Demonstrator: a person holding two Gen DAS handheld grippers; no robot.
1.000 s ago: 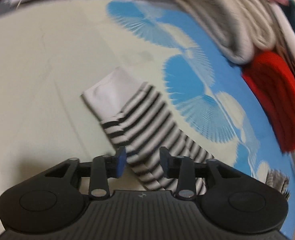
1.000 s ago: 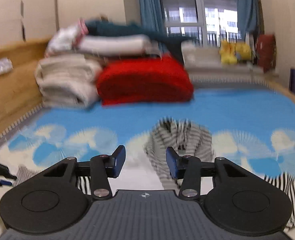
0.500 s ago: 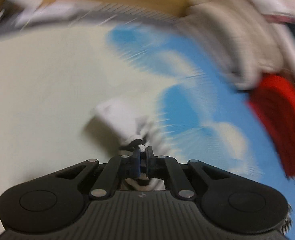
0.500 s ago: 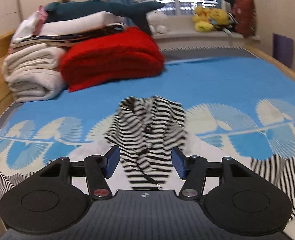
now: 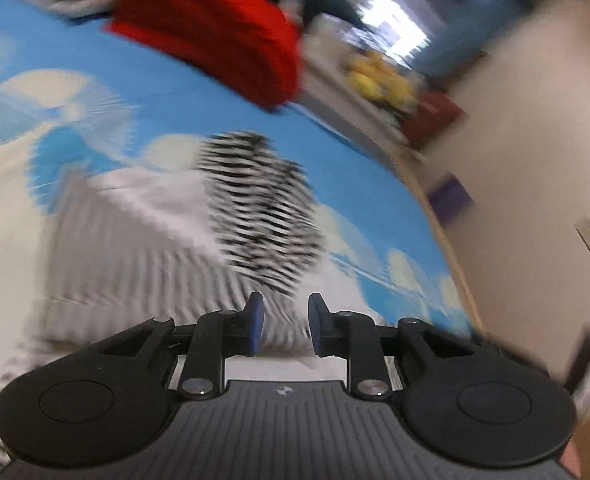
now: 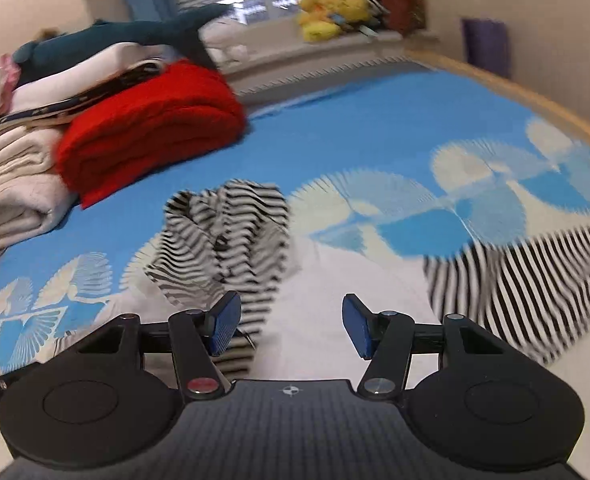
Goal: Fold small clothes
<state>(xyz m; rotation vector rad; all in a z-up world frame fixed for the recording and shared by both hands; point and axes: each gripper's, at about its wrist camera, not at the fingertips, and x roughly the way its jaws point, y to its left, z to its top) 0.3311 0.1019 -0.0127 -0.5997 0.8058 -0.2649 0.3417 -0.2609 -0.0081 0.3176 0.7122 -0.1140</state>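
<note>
The crumpled striped garment (image 6: 225, 240) lies just ahead and left of the right gripper (image 6: 291, 328), whose jaws stand open and empty, while the left gripper (image 5: 282, 322), jaws just reopened, holds nothing

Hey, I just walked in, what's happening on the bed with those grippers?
A person is folding small clothes on the blue patterned bedspread with two hand-held grippers. The left hand-held gripper has just been opening, with nothing between its pads. The right hand-held gripper is open and empty, near the crumpled striped garment. Nothing is held.
</note>
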